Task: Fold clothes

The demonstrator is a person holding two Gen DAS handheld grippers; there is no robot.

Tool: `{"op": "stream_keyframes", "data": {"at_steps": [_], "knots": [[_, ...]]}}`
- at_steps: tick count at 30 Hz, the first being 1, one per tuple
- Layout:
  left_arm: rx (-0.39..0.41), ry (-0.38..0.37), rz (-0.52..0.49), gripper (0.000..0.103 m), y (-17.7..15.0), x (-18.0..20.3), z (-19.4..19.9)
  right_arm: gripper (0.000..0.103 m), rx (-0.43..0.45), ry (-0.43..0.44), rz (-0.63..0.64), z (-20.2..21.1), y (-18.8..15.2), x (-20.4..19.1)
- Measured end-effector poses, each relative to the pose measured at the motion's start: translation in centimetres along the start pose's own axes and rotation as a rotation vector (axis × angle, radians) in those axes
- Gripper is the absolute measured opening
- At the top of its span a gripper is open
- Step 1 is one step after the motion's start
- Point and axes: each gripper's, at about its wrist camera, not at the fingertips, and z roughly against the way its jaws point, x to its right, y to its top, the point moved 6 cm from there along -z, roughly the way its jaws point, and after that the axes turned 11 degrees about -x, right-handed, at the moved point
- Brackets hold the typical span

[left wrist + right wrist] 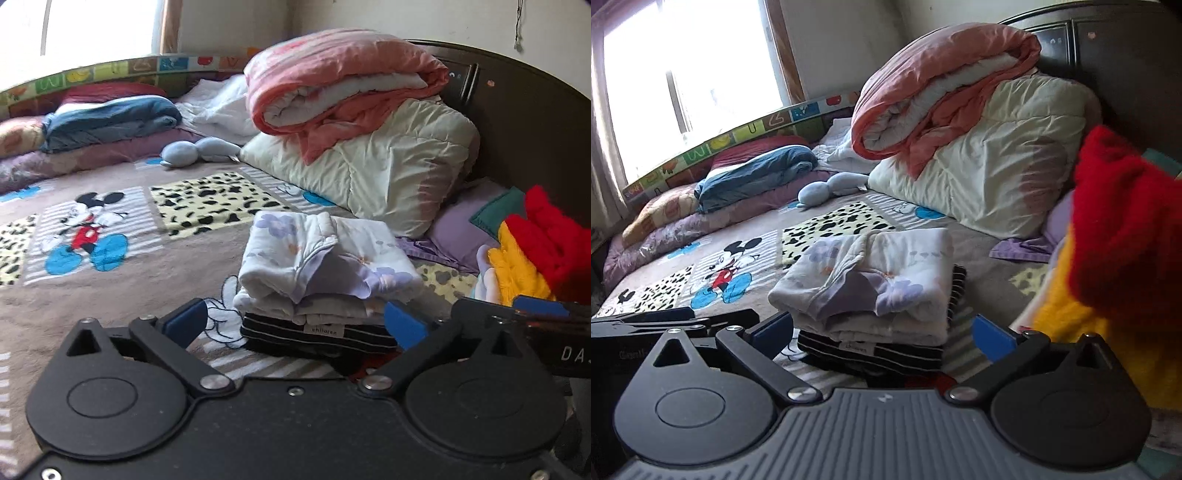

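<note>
The landmark here is the stack of folded clothes on the brown cartoon-print blanket (122,266): a white folded garment with pale purple flowers (325,251) lies on top, a plain white folded piece (295,306) under it, and a black folded garment with thin white stripes (317,334) at the bottom, three layers that can be told apart. The left gripper (295,325) and the right gripper (882,330) both stand just in front of this stack with their blue-padded jaws spread wide and nothing between the pads, so neither holds cloth. The likeliest trouble, as I judge it, is the stack itself: the top garment sits skewed and overhangs the striped one toward the window side, so a brush from either open finger could slide it off or undo its fold. To the right of the stack lies a red and yellow fleecy heap (1115,236), seemingly unfolded, very close to the right gripper; dragging it over could knock the stack. Counted: two grippers, one stack of three garments, one red and yellow heap, one rolled pink quilt (332,85) on one cream quilt (388,173) behind the stack, and one pale blue soft toy (199,149) beyond it.
</note>
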Motion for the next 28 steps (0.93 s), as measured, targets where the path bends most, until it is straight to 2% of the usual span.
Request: {"op": "stream_keyframes", "data": {"at_steps": [6,10,18,25,28], "knots": [[-0.058,0.088,0.012,0.103,-0.6,1.5,1.7,0.103,-0.011,-0.021,-0.015,2.7,-0.1,0.6],[-0.061,0.129,-0.002,0.103,-1.1,1.9,2.8,0.103,-0.019,-0.032,-0.013,4.3,-0.4,0.5],[-0.077,0.114,0.015,0.103,-2.5,2.1,4.7,0.103,-0.051,-0.039,-0.003,6.3,-1.5,0.4],[-0.038,0.091,0.020,0.103,-3.0,3.0,6.7,0.103,-0.063,-0.029,0.012,8.1,-2.4,-0.2],[0.010,0.090,0.011,0.103,-3.1,3.4,7.9,0.103,-0.063,-0.025,0.016,8.9,-2.7,-0.3]]}}
